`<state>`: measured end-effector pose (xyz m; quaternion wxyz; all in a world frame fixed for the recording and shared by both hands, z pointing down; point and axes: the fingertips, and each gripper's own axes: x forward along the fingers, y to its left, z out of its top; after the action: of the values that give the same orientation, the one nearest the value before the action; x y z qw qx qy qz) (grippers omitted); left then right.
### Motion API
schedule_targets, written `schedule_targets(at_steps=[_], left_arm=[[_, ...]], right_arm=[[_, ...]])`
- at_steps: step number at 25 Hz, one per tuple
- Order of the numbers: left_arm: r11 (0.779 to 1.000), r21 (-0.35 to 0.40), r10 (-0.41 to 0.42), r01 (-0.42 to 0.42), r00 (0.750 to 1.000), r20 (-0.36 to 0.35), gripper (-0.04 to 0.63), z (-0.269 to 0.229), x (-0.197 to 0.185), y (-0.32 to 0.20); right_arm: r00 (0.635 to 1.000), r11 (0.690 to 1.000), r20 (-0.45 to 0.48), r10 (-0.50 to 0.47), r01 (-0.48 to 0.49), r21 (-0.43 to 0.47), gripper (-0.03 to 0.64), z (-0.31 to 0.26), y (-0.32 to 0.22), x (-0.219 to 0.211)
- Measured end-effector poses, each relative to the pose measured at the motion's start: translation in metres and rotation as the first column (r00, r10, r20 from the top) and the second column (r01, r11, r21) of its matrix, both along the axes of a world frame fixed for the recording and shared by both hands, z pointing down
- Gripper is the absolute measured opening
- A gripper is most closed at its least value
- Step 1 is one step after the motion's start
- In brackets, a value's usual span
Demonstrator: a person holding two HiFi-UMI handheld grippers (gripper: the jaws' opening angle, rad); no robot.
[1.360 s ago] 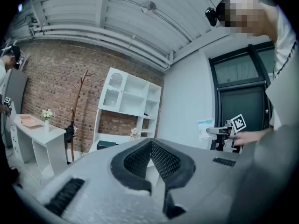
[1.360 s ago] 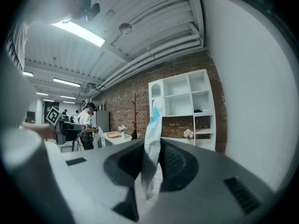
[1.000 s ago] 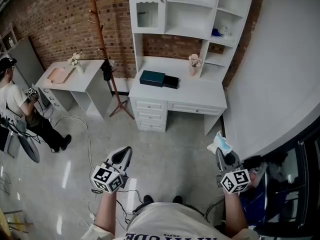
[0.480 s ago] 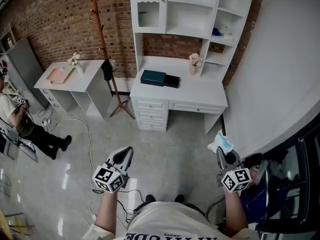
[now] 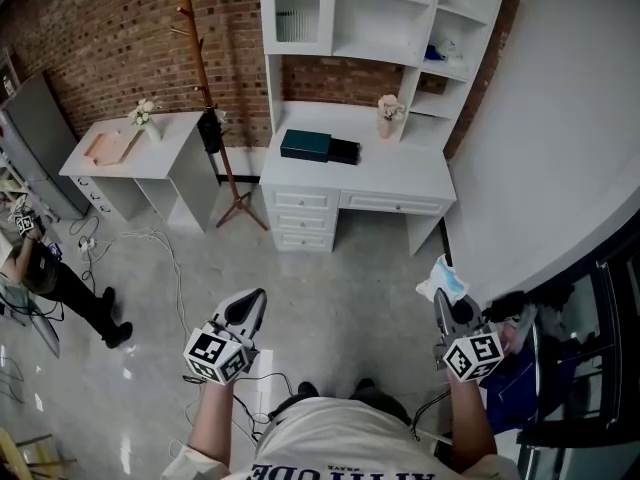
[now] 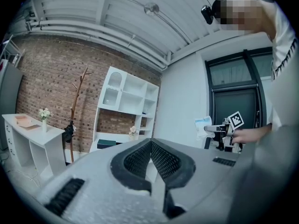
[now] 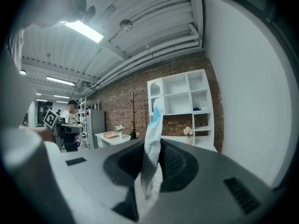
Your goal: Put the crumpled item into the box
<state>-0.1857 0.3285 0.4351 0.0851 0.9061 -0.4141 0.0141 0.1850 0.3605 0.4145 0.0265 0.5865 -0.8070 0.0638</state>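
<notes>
While forearms reach forward, my right gripper (image 5: 441,306) pinches crumpled item (image 5: 441,281); left gripper view shows left gripper (image 6: 150,142) closed, empty.

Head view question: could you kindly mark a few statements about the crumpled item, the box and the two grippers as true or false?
1. The right gripper has its jaws closed on the crumpled item. True.
2. The left gripper holds something too. False: its jaws are together with nothing between them.
3. The dark box sits on the white desk. True.
4. The crumpled item already lies in the box. False: it is in the right gripper, well away from the desk.
</notes>
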Motion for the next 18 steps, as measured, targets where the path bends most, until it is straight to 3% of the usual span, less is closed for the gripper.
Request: schedule_targets(at_steps=[9,18], left_arm=[[1.0,-0.012,0.028,-0.028,1.0,0.009,0.025,0.009,-0.024,-0.002],[0.999,-0.029,0.03,-0.03,0.999,0.016,0.025,0.017,-0.015,-0.028]], right_arm=[[1.0,1.0,0.0,0.021,-0.021,-0.007,0.075,0.001,0.01,-0.028],[1.0,1.0,0.001,0.017,-0.017,-0.018,0.075,0.009,-0.02,-0.023]])
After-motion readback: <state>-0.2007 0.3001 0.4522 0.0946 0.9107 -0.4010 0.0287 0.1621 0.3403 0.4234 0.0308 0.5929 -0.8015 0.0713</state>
